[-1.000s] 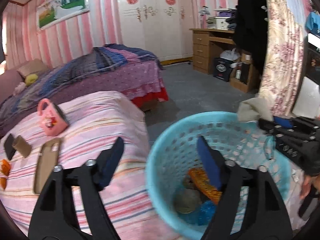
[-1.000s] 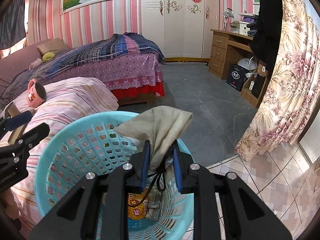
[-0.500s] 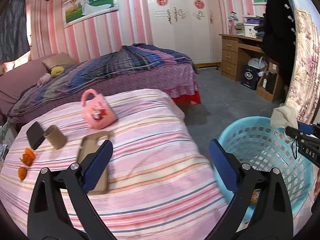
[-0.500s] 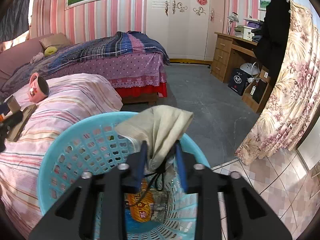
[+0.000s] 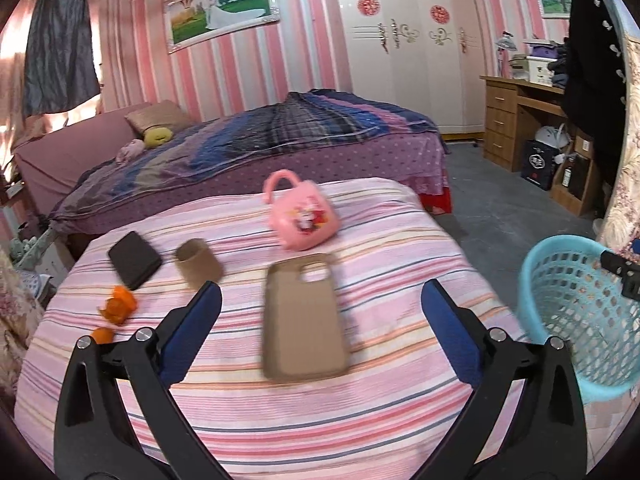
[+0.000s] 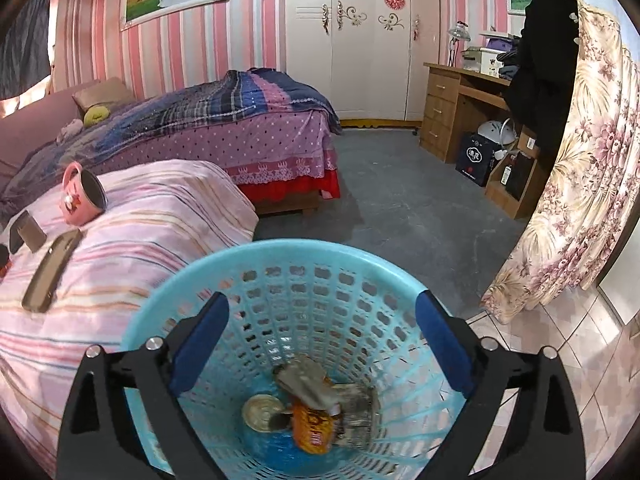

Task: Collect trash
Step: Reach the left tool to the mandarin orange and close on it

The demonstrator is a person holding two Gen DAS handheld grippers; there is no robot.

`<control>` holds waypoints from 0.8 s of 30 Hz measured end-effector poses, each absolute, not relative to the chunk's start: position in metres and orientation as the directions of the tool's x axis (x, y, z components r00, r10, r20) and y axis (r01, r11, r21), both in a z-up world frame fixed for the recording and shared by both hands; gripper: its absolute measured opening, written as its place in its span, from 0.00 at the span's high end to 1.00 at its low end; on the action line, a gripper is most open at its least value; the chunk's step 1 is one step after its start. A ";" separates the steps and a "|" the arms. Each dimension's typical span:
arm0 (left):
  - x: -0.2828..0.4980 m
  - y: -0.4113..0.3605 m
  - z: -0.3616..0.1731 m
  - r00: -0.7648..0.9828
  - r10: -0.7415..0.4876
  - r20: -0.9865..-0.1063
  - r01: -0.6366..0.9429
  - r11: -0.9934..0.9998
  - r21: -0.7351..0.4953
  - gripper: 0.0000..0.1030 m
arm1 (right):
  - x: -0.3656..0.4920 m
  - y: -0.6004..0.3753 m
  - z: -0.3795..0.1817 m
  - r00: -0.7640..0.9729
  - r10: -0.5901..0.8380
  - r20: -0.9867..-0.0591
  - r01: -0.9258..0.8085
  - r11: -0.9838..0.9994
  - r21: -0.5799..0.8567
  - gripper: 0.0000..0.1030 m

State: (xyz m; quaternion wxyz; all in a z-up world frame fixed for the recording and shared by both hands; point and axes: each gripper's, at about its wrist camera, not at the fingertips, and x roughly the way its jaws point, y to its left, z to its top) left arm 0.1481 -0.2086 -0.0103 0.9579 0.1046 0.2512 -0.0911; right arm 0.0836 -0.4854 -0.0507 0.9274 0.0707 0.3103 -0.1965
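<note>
Landmark: light-blue perforated plastic basket (image 6: 280,320), standing on the floor at the corner of the pink striped bed cover (image 5: 360,400).
Right gripper (image 6: 320,344): your jaws are spread wide directly above the basket mouth, nothing between the blue pads.
Left gripper (image 5: 320,312): jaws also wide apart and empty, aimed over the bed cover, with the basket off to its right.
In basket (done): crumpled beige-grey cloth wad (image 6: 306,382) on top, orange printed snack wrapper (image 6: 314,426) beneath it, round pale lid or disc (image 6: 262,412) beside that, blue item at the very bottom, greyish packet to the right. Judged: several pieces are already collected.
Left to collect: orange peel scraps (image 5: 118,306) on the bed cover, far side from the basket; short brown cardboard tube (image 5: 198,268) just beyond them looks like trash too.
Probably not trash: tan phone case (image 5: 304,316), black flat wallet-like item (image 5: 134,260), pink cartoon mug (image 5: 302,212) lying on its side. Your call.
Progress: judged past halfway; two or three pieces remain on the bed cover.
Writing: wrapper print too blurred to read; the black bag (image 6: 476,158) by the desk across the floor from the basket carries white characters, not legible.
</note>
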 end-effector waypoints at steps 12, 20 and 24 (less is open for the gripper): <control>0.173 -0.112 -0.013 0.863 -0.018 -0.504 0.111 0.982 0.155 0.05 | 0.111 -0.428 -0.042 0.772 -0.261 -0.580 0.350 0.936 0.045 0.09; 0.200 -0.042 -0.034 0.831 0.046 -0.554 0.029 0.992 0.126 0.05 | 0.138 -0.369 -0.044 0.785 -0.216 -0.581 0.290 0.956 0.036 0.09; 0.207 -0.012 -0.041 0.821 0.094 -0.563 -0.020 0.991 0.135 0.05 | 0.152 -0.338 -0.047 0.796 -0.182 -0.577 0.246 0.969 0.034 0.09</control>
